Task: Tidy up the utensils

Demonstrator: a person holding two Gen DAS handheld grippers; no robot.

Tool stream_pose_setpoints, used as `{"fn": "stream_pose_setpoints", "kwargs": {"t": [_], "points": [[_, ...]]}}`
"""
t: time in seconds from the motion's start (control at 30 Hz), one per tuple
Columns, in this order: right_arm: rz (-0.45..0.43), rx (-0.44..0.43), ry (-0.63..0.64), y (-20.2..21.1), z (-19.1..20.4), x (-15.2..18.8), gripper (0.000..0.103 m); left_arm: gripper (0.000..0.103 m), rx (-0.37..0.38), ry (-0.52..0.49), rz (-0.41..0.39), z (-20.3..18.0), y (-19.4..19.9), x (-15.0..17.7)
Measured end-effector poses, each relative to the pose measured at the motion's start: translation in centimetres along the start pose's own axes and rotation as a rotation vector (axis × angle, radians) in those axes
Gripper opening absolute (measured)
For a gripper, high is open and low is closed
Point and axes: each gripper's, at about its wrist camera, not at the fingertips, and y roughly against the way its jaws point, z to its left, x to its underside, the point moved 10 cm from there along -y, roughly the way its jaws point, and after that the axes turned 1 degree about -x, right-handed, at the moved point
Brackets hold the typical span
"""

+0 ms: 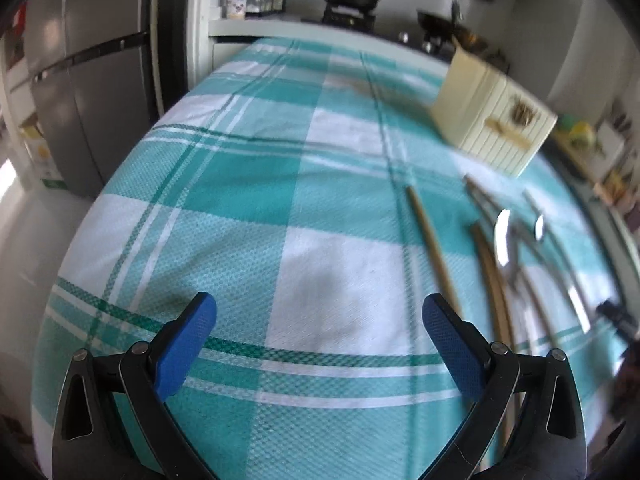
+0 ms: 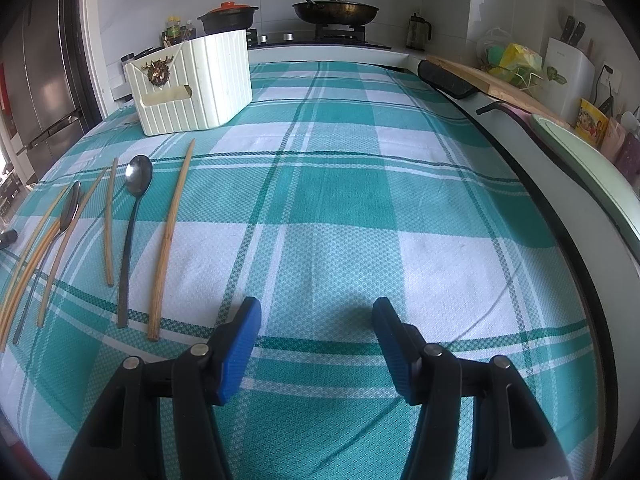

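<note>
Table (image 2: 340,208), checked cloth. Box (image 2: 192,84) at far left corner, rigid, light by look.
Spoon (image 2: 134,216) and chopsticks (image 2: 170,240) loose in row along left edge, before box. Judged light, stiff, slick, thin: pinch mid-shaft.
Right view: row sharp, stove behind. Left view: row blurred, fridge.
Left gripper (image 1: 320,320) wide apart, empty. Right gripper (image 2: 316,320) half apart, empty.

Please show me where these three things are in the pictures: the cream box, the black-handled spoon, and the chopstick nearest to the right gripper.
cream box (image 2: 208,76), right wrist view, on its ribbed side wall.
black-handled spoon (image 2: 138,178), right wrist view, on its bowl.
chopstick nearest the right gripper (image 2: 170,236), right wrist view, mid-length.
</note>
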Motion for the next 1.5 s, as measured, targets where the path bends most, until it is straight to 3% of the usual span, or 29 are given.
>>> {"fn": "stream_pose_setpoints", "kwargs": {"t": [0.13,0.33,0.43,0.5,0.6,0.7,0.77,0.87,0.97,1.0,1.27,1.37,1.43,1.5], "points": [[0.0,-0.002,-0.001,0.0,0.0,0.0,0.059,0.102,0.059,-0.052,0.008,-3.7,0.2,-1.0],[0.014,-0.01,-0.023,0.2,-0.1,-0.1,0.059,0.102,-0.051,-0.173,0.075,-6.2,-2.8,-1.8],[0.016,-0.146,-0.094,1.5,0.9,-2.6,0.059,0.102,-0.078,-0.187,0.111,-5.7,-3.8,-1.5],[0.017,-0.196,-0.037,1.8,2.9,-4.9,0.059,0.102,-0.087,-0.197,0.126,-5.4,-4.2,-1.3],[0.098,-0.267,0.072,-0.2,6.9,-6.2,0.059,0.102,-0.1,-0.209,0.137,-5.4,-4.6,-1.1],[0.153,-0.233,0.198,-3.4,10.6,-6.7,0.057,0.101,-0.104,-0.217,0.151,-5.5,-4.8,-0.7],[0.19,-0.226,0.243,-5.2,12.1,-6.4,0.045,0.101,-0.112,-0.234,0.156,-5.5,-4.5,-0.4],[0.19,-0.19,0.28,-6.0,12.7,-6.1,0.036,0.101,-0.118,-0.258,0.165,-5.5,-4.1,-0.1],[0.21,-0.167,0.275,-5.6,12.3,-5.6,0.009,0.101,-0.12,-0.289,0.172,-5.4,-3.7,0.3],[0.214,-0.154,0.27,-5.2,11.8,-5.3,0.008,0.101,-0.121,-0.296,0.176,-5.3,-3.6,0.4],[0.279,-0.096,0.23,-2.5,6.3,-1.7,0.008,0.102,-0.077,-0.314,0.274,-4.3,-2.9,1.6],[0.312,-0.117,0.209,-2.2,5.2,-1.4,0.013,0.102,-0.063,-0.345,0.309,-4.9,-3.3,1.5],[0.329,-0.122,0.211,-2.2,4.7,-1.4,0.024,0.101,-0.062,-0.361,0.323,-5.4,-3.7,1.2],[0.347,-0.121,0.236,-2.4,4.6,-1.5,0.025,0.101,-0.064,-0.382,0.331,-6.3,-4.3,0.7]]}}
